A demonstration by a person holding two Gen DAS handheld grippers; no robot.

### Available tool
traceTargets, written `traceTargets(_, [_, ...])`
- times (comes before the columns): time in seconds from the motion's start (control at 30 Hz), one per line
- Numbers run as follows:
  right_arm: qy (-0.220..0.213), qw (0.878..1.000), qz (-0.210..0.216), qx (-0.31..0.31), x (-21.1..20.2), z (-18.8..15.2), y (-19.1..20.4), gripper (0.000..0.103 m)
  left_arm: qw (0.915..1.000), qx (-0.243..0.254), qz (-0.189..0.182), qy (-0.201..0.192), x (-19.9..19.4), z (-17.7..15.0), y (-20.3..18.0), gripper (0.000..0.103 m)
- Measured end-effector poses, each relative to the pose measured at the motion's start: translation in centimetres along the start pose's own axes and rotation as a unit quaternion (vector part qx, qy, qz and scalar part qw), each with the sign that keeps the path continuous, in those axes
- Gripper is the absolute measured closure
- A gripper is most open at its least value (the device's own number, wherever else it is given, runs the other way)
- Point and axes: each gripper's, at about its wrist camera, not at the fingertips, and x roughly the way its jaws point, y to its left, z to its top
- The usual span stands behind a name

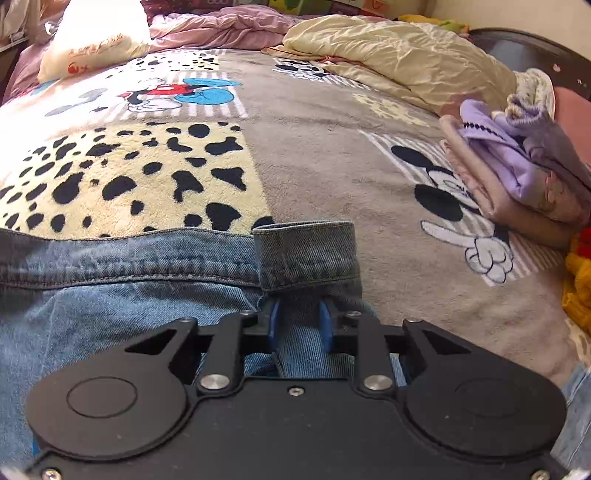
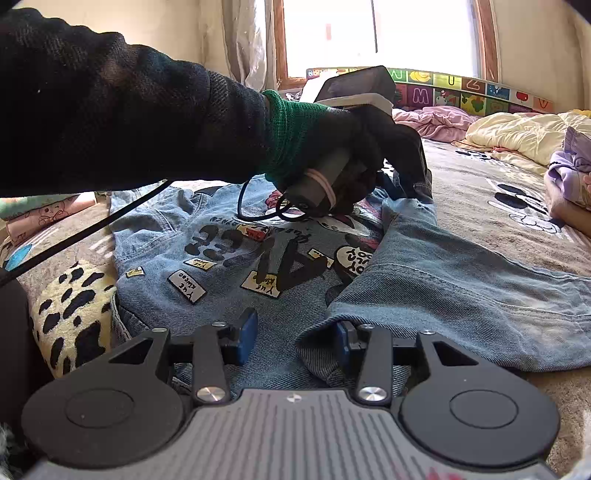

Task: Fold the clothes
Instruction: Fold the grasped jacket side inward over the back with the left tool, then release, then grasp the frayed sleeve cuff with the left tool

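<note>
A blue denim jacket [image 2: 221,295] with cartoon patches lies flat on the bed, back side up. One sleeve [image 2: 443,288] is folded across it. In the left wrist view, my left gripper [image 1: 299,323] is shut on that sleeve just behind its cuff [image 1: 306,254], with denim bunched between the blue pads [image 1: 274,321]. The right wrist view shows a gloved hand [image 2: 332,147] holding that left gripper at the sleeve's far end. My right gripper [image 2: 295,338] stands open low over the jacket. Its right pad [image 2: 343,345] is tucked at the edge of the sleeve's shoulder fold, and its left pad [image 2: 247,332] is free.
A cartoon-print blanket [image 1: 314,147] covers the bed. A stack of folded purple and pink clothes [image 1: 517,173] sits at the right. A cream quilt [image 1: 406,59] and a pink one [image 1: 221,26] lie at the back. A black cable [image 2: 92,229] trails from the hand.
</note>
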Motion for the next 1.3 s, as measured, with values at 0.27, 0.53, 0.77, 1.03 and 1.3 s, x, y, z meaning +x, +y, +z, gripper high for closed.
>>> traceTargets(0.27, [-0.001, 1.0, 0.007, 0.003, 0.2, 0.1, 0.0, 0.05, 0.9988, 0.049, -0.003, -0.005, -0.4, 0.1, -1.4, 0.076])
traceTargets(0.53, [-0.008, 1.0, 0.0, 0.0, -0.6, 0.2, 0.3, 0.051, 0.9974, -0.003, -0.06, -0.04, -9.7, -4.4, -2.4, 0.073])
traceTargets(0.77, [-0.002, 1.0, -0.005, -0.006, -1.3, -0.5, 1.0, 0.05, 0.9876, 0.082, -0.134, 0.004, -14.0, -8.7, -7.8, 0.063])
traceTargets(1.03, [-0.007, 0.999, -0.013, -0.042, -1.5, -1.7, 2.3, 0.043, 0.9109, 0.369, -0.169, 0.072, -13.3, -11.6, -22.3, 0.059])
traceTargets(1.3, [-0.008, 0.999, -0.004, -0.037, -1.5, -1.8, 2.1, 0.042, 0.831, 0.535, -0.133, 0.07, -8.8, -16.6, -32.4, 0.068])
